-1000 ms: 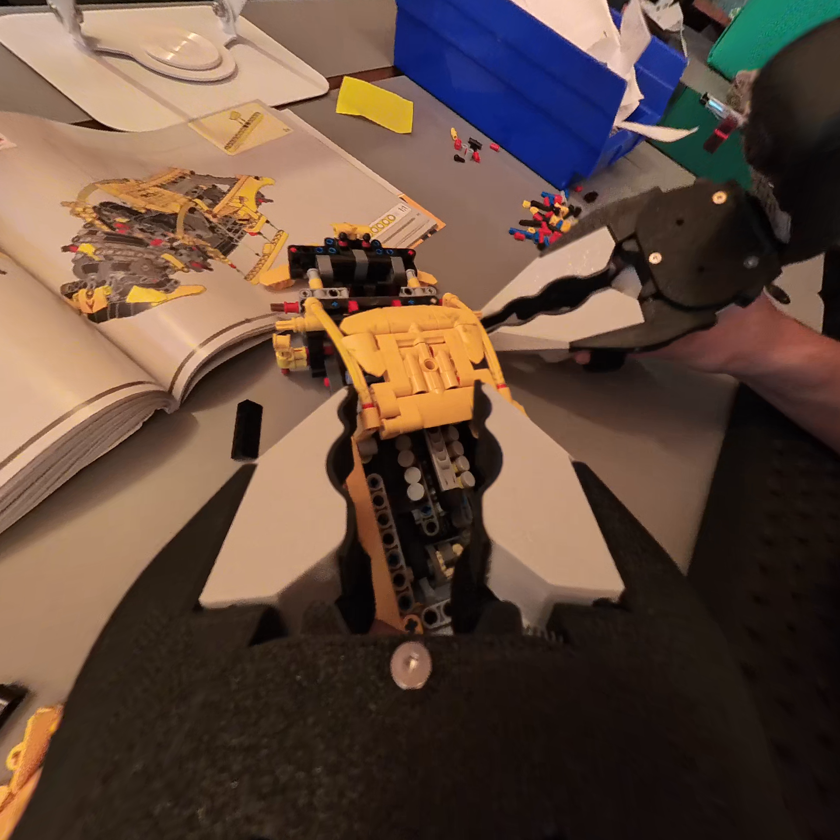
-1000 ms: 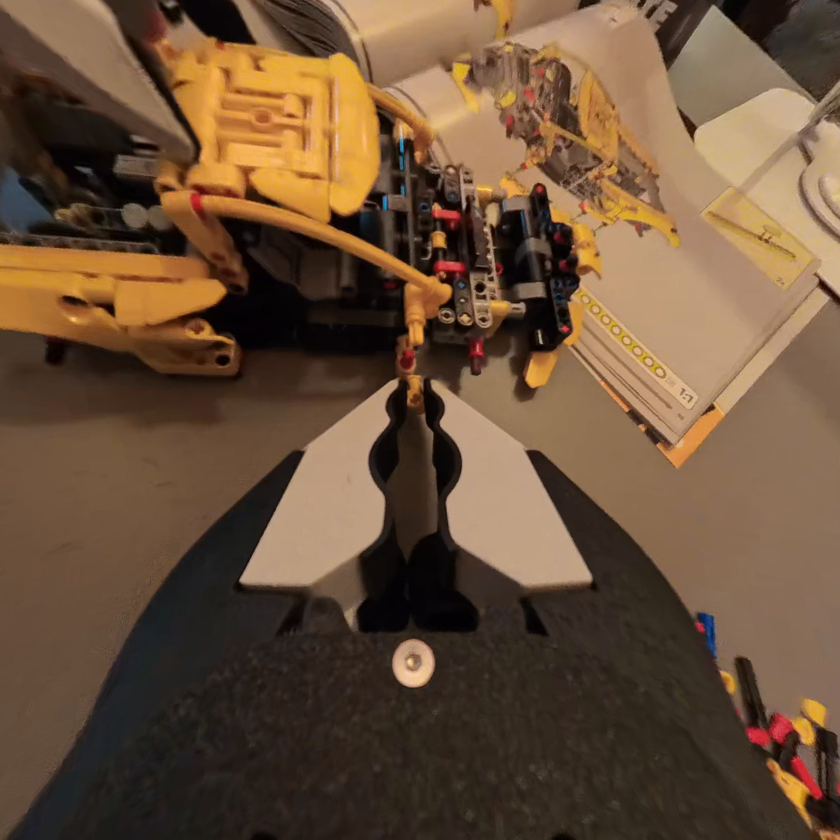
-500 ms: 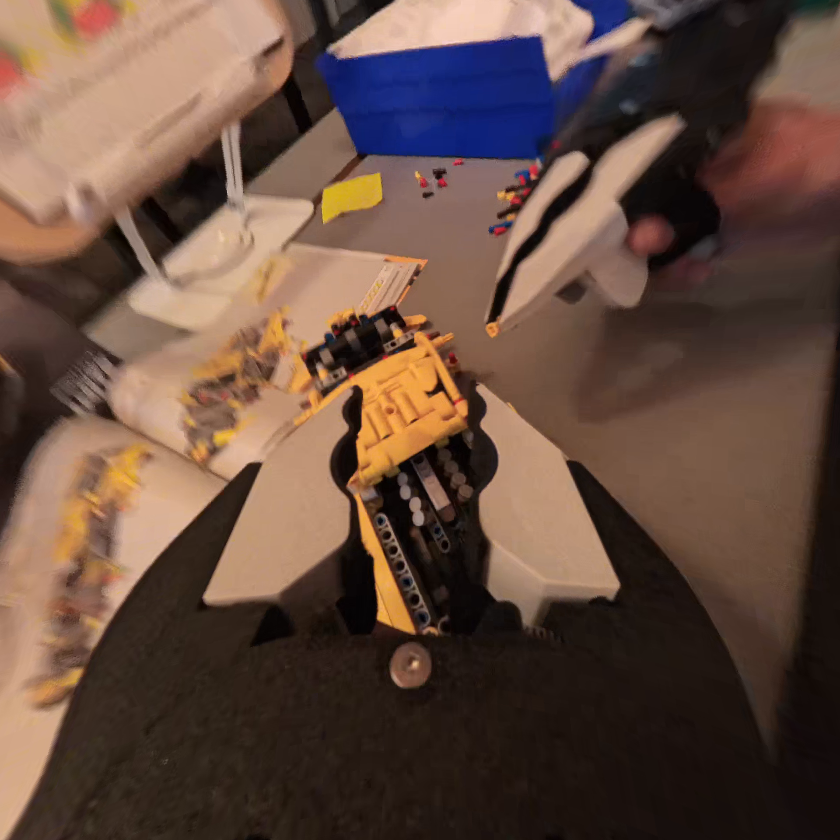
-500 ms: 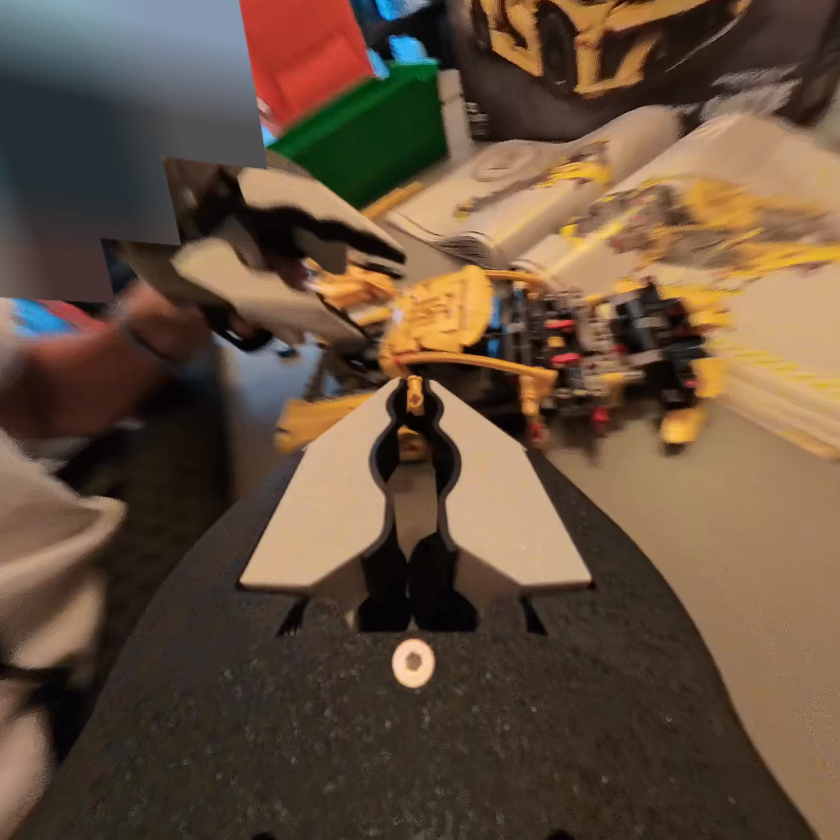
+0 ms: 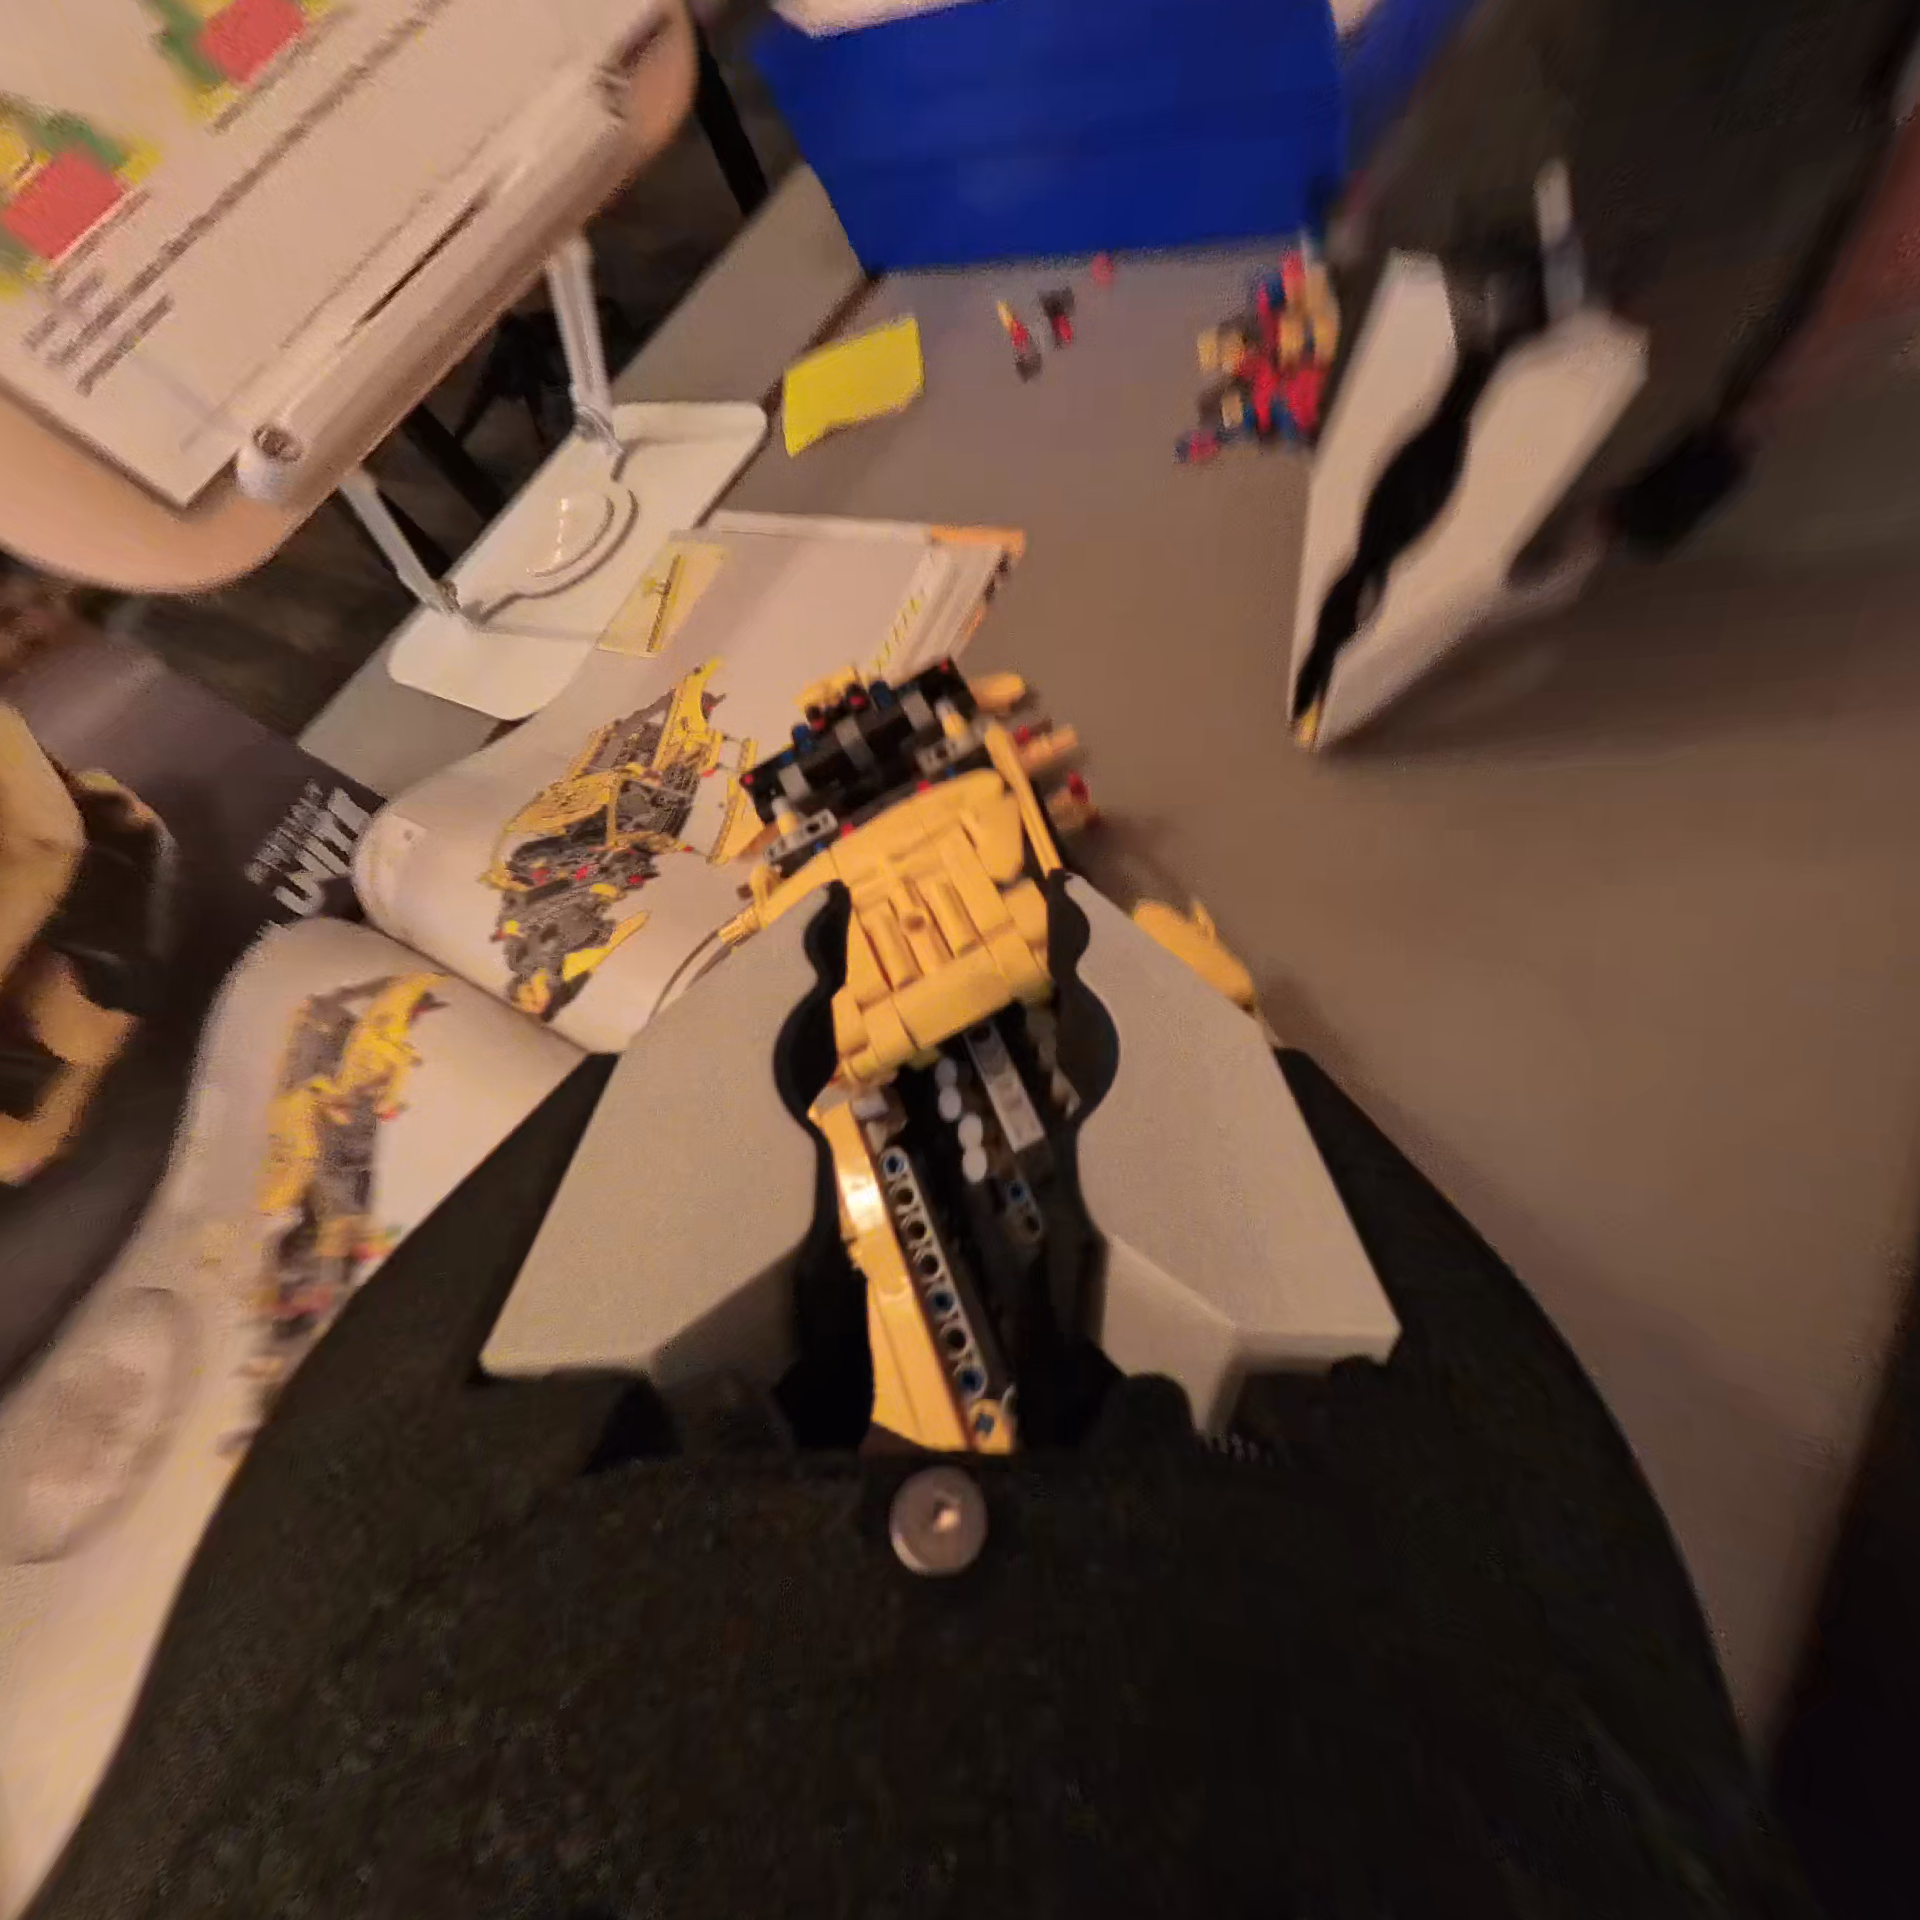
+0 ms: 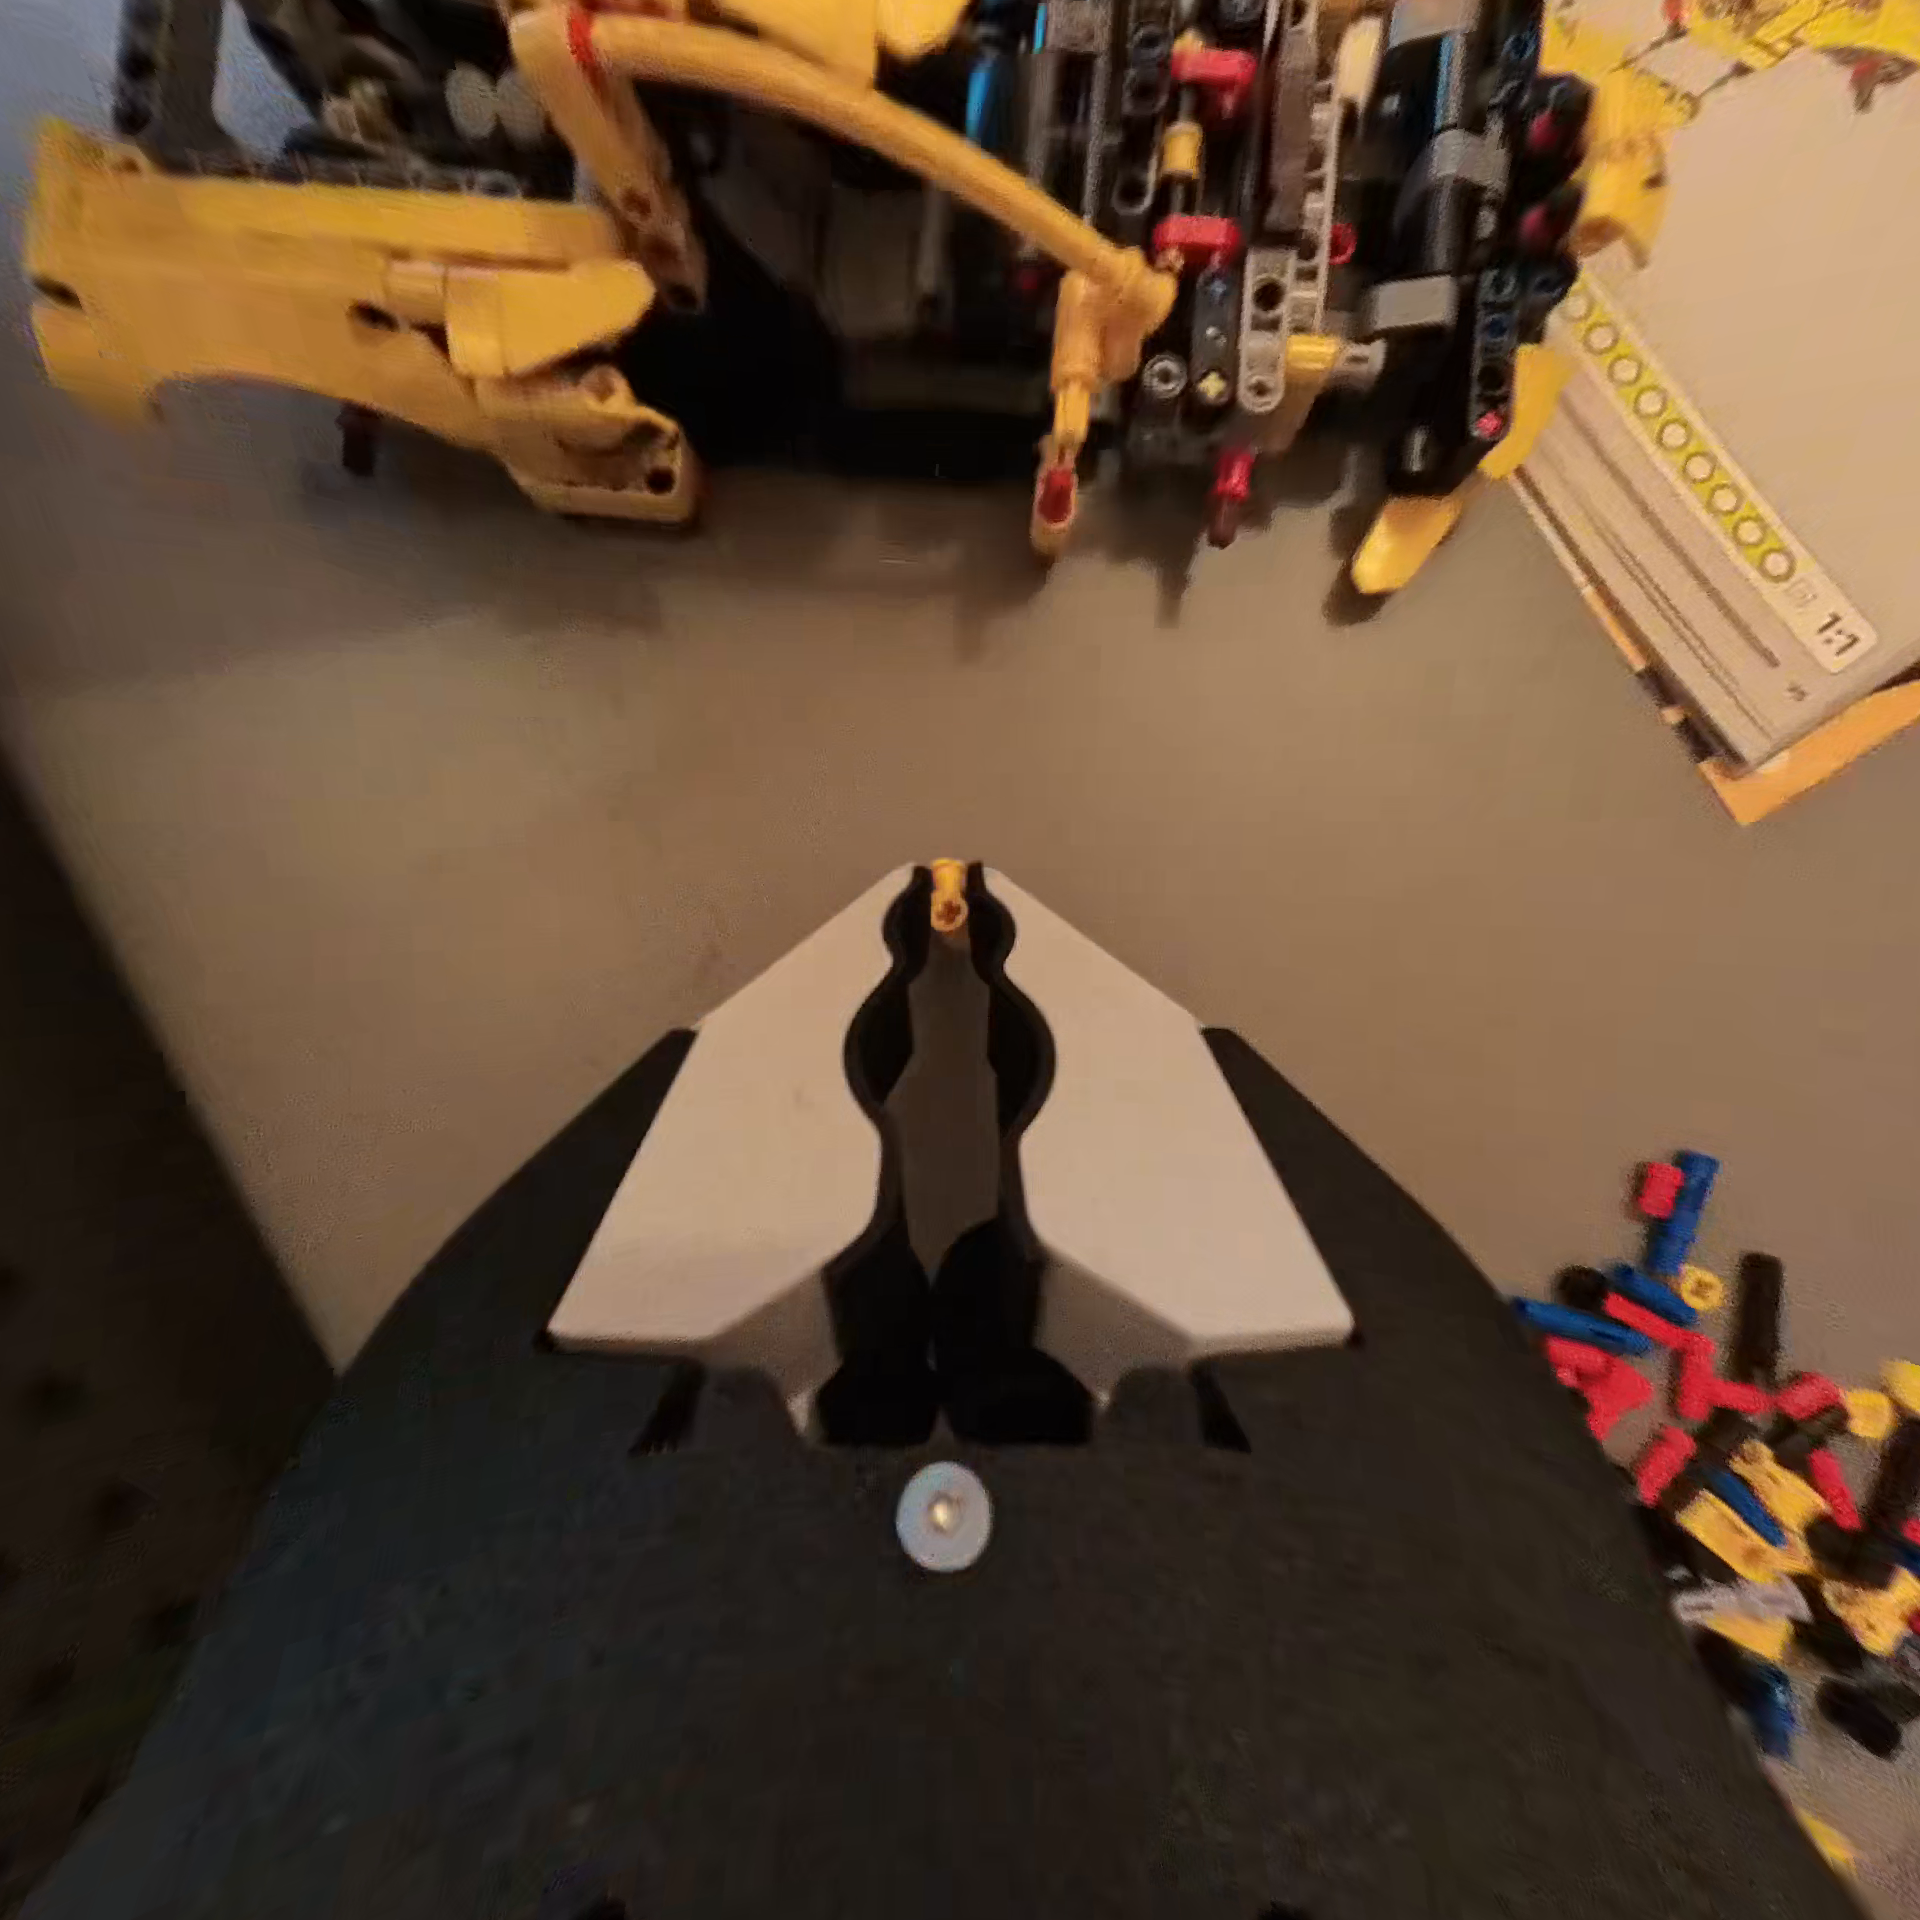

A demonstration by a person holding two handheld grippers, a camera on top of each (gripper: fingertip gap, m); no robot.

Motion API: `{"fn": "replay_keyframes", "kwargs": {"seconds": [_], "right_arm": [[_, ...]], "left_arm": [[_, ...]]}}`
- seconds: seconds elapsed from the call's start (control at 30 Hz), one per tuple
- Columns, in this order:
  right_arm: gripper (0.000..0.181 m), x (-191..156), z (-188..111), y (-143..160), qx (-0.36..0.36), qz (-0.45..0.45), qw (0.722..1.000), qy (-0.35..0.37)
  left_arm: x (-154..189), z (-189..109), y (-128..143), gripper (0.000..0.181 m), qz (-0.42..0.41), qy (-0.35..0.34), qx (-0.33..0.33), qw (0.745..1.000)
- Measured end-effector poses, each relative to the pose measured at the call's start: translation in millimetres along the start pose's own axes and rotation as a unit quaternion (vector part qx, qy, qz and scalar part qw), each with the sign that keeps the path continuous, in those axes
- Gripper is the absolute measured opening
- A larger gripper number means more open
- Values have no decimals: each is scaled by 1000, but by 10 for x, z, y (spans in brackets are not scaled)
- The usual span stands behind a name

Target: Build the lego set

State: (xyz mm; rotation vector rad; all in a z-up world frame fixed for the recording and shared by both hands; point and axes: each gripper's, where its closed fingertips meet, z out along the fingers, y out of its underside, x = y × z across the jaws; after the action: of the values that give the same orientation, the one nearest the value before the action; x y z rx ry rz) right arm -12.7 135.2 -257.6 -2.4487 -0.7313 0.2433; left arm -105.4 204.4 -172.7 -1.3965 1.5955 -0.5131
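Note:
A yellow and black lego vehicle model (image 5: 935, 935) lies on the grey table. My left gripper (image 5: 940, 914) is shut on its body, and the model's front end sticks out past the fingertips. In the right wrist view the model (image 6: 935, 260) lies across the top of the frame. My right gripper (image 6: 948, 878) is shut on a small yellow pin (image 6: 948, 906) at its fingertips, and holds it well short of the model. The right gripper also shows in the left wrist view (image 5: 1340, 665), to the right of the model.
An open instruction book (image 5: 623, 821) lies left of the model; its corner shows in the right wrist view (image 6: 1714, 582). A pile of small loose parts (image 6: 1745, 1455) lies to the right. A blue bin (image 5: 1049, 135), a yellow paper (image 5: 852, 384) and a white stand (image 5: 582, 540) stand farther back. One gripper's finger ends stand about 15 cm off the other's.
My right gripper pulled back from the model with the small yellow pin still in it. My left gripper tilted up and swung while keeping hold of the model.

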Motion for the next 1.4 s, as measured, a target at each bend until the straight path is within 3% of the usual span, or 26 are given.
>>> {"fn": "replay_keyframes", "kwargs": {"seconds": [0.07, 0.13, 0.17, 0.23, 0.3, 0.47, 0.53, 0.6, 0.67, 0.8, 0.97, 1.1, 1.2, 1.4], "right_arm": [[6, -50, 57, 32, 12, 12, 1000, -17], [5, -60, 63, 3, 37, 37, 998, -37], [7, -65, 61, -2, 43, 48, 997, -50], [37, -45, 47, -88, 72, 61, 993, -69], [43, 57, 30, -269, 127, 53, 988, -67], [35, 190, 294, -505, 121, 19, 992, -29], [21, 170, 368, -589, 121, -5, 993, -16], [8, 184, 438, -604, 116, -19, 993, 4], [6, 182, 412, -600, 110, -38, 993, 13], [6, 188, 110, -641, 90, -83, 992, 32], [6, 95, -528, -855, 44, -155, 986, 34], [6, -27, -803, -998, 7, -220, 975, 33], [5, -127, -849, -1063, -9, -260, 965, 20], [5, -180, -697, -1035, -69, -273, 958, -48]], "left_arm": [[-128, 23, -54, 48, -104, 13, 23, 994], [-140, 148, 54, 82, -180, 53, -21, 982], [-111, 202, 70, 87, -214, 77, -36, 973], [-132, 282, 78, 89, -256, 81, -48, 962], [-143, 350, 174, 92, -251, 63, -85, 962], [-58, 412, 321, 89, -272, 64, -142, 950], [-2, 416, 324, 82, -289, 76, -146, 943], [6, 418, 324, 81, -295, 75, -142, 942], [34, 398, 308, 80, -302, 85, -137, 940], [155, 252, 141, 77, -348, 131, -96, 923], [285, 27, -139, 77, -435, 214, -11, 875], [382, -100, -255, 77, -491, 288, 46, 821], [431, -174, -243, 78, -516, 328, 70, 788], [481, -187, -124, 80, -542, 363, 60, 755]]}}
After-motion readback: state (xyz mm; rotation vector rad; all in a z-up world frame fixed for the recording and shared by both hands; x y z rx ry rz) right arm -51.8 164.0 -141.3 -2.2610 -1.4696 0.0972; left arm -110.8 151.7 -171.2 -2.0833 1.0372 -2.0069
